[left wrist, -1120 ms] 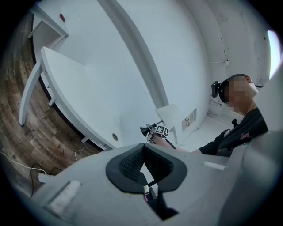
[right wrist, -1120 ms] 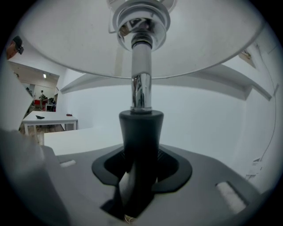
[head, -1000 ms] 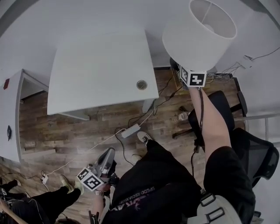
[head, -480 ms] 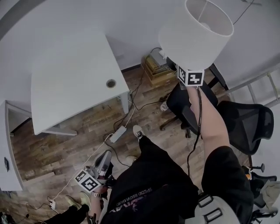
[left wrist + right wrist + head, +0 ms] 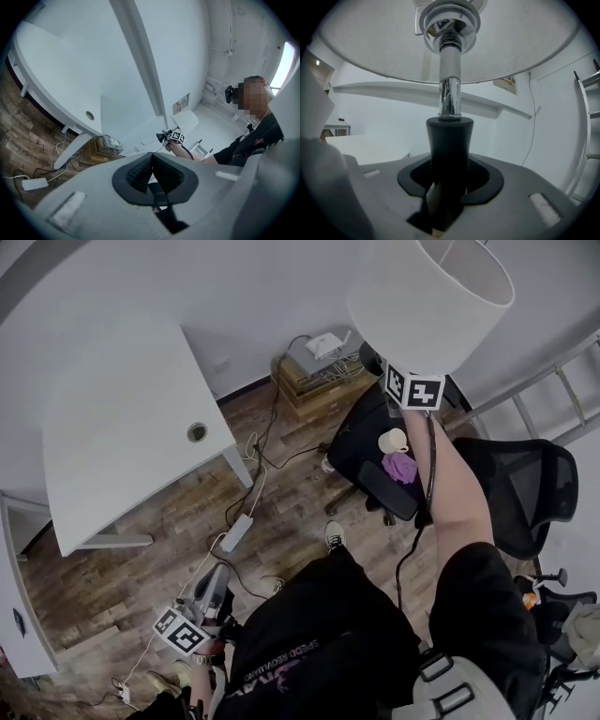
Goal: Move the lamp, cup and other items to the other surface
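A lamp with a white drum shade is up in the air at the top right of the head view. My right gripper is shut on the lamp's black neck, just below the chrome tube and shade. The lamp's black cord hangs along the forearm. A white cup and a purple item rest on a black chair seat. My left gripper hangs low by the person's leg, jaws shut on nothing. The left gripper view shows its pads meeting, with the lamp far off.
A white desk with a cable hole fills the left. Stacked boxes with a router stand by the wall. A power strip and cables lie on the wood floor. A second black chair and a ladder stand at the right.
The right gripper has carried the lamp away from the white desk, which has slid left in view. The chair with cup and purple item has come into view. The left gripper stays low.
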Demonstrator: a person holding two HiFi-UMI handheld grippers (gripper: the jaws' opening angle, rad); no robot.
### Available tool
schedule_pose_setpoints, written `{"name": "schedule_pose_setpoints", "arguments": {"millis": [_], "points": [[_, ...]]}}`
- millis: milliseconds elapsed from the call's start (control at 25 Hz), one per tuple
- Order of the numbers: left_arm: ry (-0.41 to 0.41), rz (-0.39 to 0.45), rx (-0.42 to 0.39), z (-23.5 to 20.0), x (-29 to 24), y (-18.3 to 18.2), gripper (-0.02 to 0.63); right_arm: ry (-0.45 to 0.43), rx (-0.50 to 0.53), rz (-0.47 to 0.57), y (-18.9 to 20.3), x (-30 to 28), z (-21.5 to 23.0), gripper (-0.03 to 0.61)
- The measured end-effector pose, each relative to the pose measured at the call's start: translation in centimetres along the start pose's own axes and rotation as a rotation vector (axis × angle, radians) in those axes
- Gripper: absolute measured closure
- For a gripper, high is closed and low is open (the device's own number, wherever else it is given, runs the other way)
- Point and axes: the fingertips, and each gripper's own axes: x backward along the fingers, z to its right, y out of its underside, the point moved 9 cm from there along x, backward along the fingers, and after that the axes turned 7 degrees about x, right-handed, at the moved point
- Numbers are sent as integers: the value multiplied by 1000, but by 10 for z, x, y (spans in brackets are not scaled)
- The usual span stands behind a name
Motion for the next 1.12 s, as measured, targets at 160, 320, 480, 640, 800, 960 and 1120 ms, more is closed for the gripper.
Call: {"name": "schedule_pose_setpoints", "arguments": {"millis": [160,320,480,640,800,960,1120], "points": [[11,-57,6,14,-60,17,612,-7,-16,12,17,-14,50,423],[-11,-118,-36,31,-114,32,612,10,-17,1,46,-27,107,423],[-35,-150,-36,40,-153,44,612,54,-48,-12,79,-34,158,423],[-44,-192,-15,45,-190,61,612,158,-87,-25,122,-29,209,423],[-63,-241,-14,51,-219,74,612,263,-145,-52,172,-14,254,423],[-86,-284,-17,57,-246,82,612,361,-197,-96,223,6,291,424],[-110,-345,-8,60,-271,92,612,456,-275,-136,274,30,318,425]]}}
